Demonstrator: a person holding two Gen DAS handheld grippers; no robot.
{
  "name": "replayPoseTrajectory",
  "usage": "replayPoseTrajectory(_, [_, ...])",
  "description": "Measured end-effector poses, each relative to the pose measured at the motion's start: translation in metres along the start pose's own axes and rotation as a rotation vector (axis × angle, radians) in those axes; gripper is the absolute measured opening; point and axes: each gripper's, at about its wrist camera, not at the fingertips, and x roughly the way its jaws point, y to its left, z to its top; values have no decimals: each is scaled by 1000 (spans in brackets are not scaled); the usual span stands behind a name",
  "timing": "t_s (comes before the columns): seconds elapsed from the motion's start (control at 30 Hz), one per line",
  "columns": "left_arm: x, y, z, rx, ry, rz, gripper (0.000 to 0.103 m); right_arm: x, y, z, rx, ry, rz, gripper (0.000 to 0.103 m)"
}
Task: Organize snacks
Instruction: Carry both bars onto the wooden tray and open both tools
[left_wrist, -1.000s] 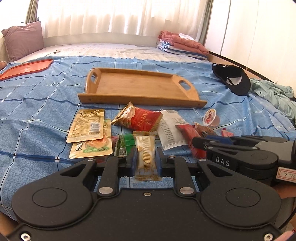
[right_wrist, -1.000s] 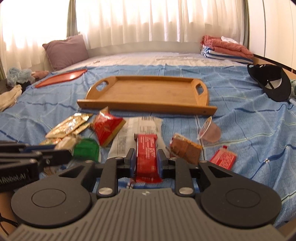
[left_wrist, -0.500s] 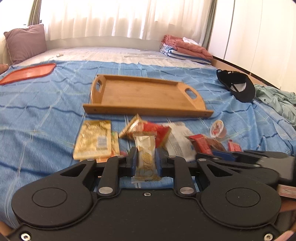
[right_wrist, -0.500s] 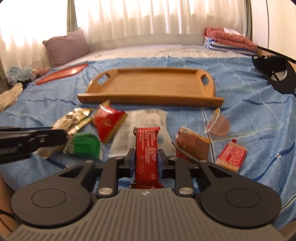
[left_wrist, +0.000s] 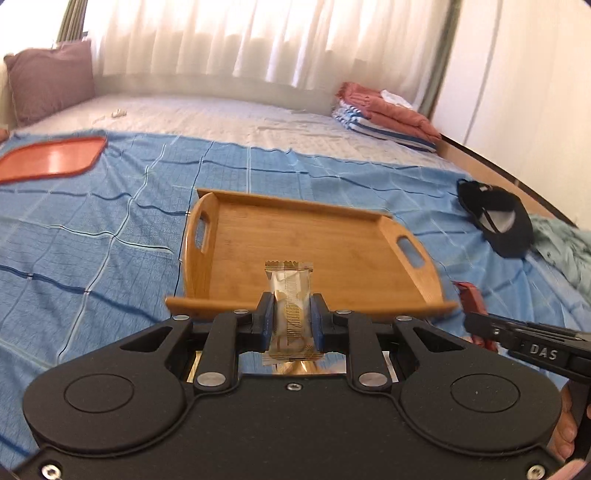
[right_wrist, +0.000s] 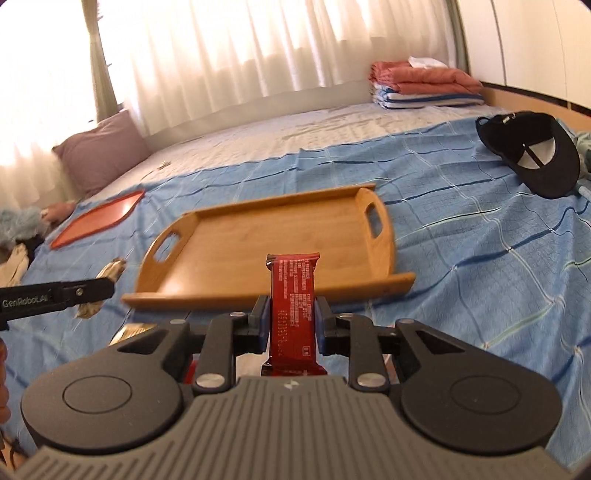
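My left gripper (left_wrist: 291, 312) is shut on a clear-and-gold wafer packet (left_wrist: 289, 295), held upright just short of the near rim of the bamboo tray (left_wrist: 295, 236). My right gripper (right_wrist: 291, 317) is shut on a red snack bar (right_wrist: 293, 295), also upright, in front of the same tray (right_wrist: 258, 240). The tray holds nothing. In the left wrist view the right gripper's side comes in at the lower right, with its red bar (left_wrist: 472, 295) showing. In the right wrist view the left gripper's finger (right_wrist: 74, 291) reaches in from the left with its packet. Most loose snacks lie hidden beneath the grippers.
An orange tray (left_wrist: 51, 158) lies at the far left on the blue bedspread (left_wrist: 110, 221). A black cap (right_wrist: 532, 151) and a pale green garment (left_wrist: 565, 247) lie to the right. Folded blankets (right_wrist: 424, 85) and a mauve pillow (left_wrist: 51, 81) sit at the back.
Both grippers rose off the snack pile and moved forward toward the bamboo tray, each carrying its packet. The tray now looms larger, and the loose snacks have dropped out of sight.
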Motion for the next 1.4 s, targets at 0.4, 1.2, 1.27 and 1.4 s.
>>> replayPoseTrajectory(0.4, [109, 36, 44, -63, 110, 70, 20, 94, -36, 54, 43, 96, -30, 28])
replayPoseTrajectory(1.2, [205, 46, 47, -19, 165, 145, 20, 180, -45, 54, 14, 218, -83, 28])
replayPoseTrajectory(1.27, [203, 44, 46, -11, 165, 144, 26, 179, -45, 52, 6, 213, -78, 34])
replayPoseTrajectory(1.4, [192, 41, 47, 4, 149, 156, 60, 174, -45, 52, 16, 196, -69, 59])
